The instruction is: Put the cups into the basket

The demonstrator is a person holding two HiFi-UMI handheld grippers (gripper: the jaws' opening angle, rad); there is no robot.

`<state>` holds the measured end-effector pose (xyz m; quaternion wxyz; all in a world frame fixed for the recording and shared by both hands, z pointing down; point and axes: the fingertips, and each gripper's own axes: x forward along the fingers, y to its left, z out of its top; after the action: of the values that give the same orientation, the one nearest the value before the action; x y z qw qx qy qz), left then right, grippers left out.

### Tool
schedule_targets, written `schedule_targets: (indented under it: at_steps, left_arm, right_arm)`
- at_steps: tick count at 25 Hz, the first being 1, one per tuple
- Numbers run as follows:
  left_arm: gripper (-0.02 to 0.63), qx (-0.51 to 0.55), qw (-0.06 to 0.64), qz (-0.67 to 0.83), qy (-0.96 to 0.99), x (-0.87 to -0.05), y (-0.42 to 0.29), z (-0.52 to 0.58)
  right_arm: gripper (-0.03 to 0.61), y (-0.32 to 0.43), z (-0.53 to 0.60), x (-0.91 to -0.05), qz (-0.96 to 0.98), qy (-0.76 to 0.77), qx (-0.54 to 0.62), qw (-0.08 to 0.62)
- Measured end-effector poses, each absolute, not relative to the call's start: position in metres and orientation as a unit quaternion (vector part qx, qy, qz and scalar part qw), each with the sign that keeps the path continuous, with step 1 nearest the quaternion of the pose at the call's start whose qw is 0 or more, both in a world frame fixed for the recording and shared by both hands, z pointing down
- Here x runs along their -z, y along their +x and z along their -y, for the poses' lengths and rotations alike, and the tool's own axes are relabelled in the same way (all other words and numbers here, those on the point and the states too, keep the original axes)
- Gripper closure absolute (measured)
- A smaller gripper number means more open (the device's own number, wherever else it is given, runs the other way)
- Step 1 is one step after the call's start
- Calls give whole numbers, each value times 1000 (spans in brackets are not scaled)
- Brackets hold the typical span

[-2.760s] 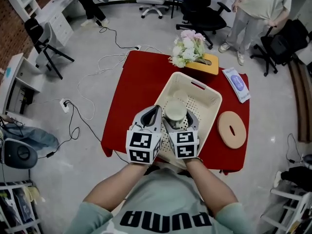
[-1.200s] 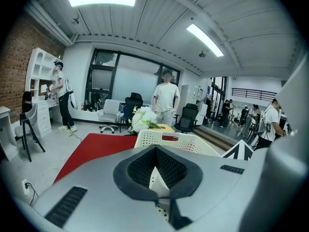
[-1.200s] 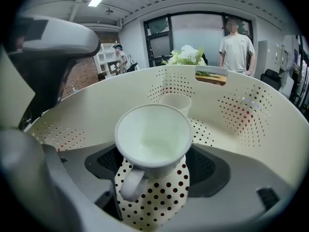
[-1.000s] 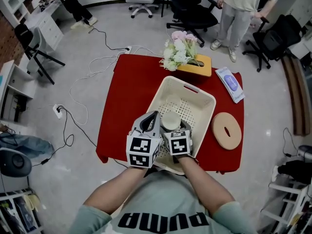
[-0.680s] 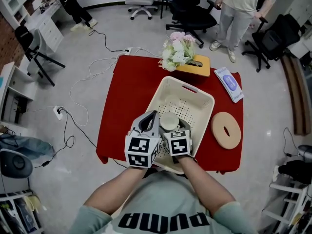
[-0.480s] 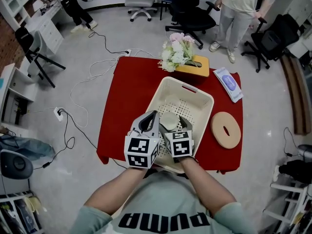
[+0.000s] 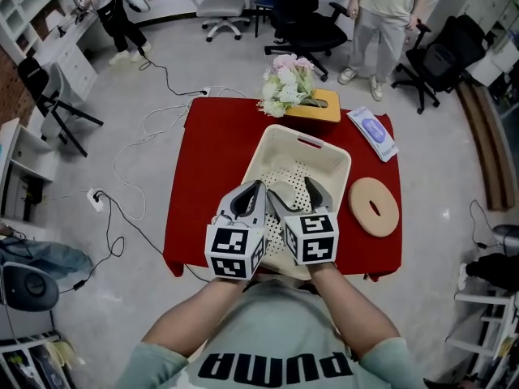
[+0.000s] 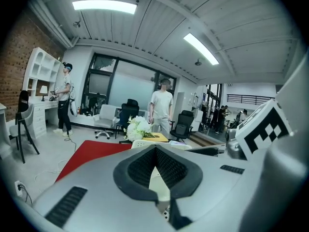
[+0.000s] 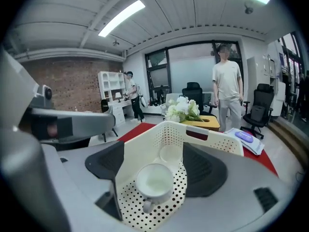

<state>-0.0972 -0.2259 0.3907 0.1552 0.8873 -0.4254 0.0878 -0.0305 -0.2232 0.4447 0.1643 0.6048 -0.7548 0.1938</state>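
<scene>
right gripper [image 7: 295, 196]: your jaws spread, cup [image 9: 153, 180] centre frame in basket [image 9: 215, 138], handle toward you
left gripper [image 8: 155, 152]: pinched together, empty

Left forearm [image 7: 190, 318] and right forearm [image 7: 349, 310] stretch up from 6 o'clock, with the grippers side by side and pointing at 12. The left gripper [image 7: 258, 186] sits at the right one's 9 o'clock, jaws pinched together. The right gripper [image 7: 297, 194] has its jaws spread wide.

Seen from the head, the left gripper [image 7: 258, 190] and right gripper [image 7: 292, 193] hide the basket's [image 7: 332, 163] near rim.
</scene>
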Motion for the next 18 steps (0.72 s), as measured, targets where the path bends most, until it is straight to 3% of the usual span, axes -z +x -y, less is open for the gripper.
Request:
schedule_targets:
  at_steps: [12, 13, 14, 15, 18]
  left_arm:
    - [612, -77, 142, 381, 911, -376, -99, 205]
    - [612, -77, 142, 377, 912, -376, -100, 203]
    - [612, -76, 143, 374, 913, -376, -100, 201]
    - [612, -76, 143, 372, 914, -376, -101, 199]
    - [612, -76, 146, 371, 914, -377, -105, 194]
  right_arm:
    - [209, -37, 186, -405, 746, 620, -198, 141]
    - [229, -38, 181, -404, 743, 624, -194, 145]
    - [293, -38, 176, -403, 740, 629, -189, 148]
    - [402, -39, 172, -403, 737, 632, -187, 149]
    - [466, -42, 161, -406, 738, 632, -189, 147]
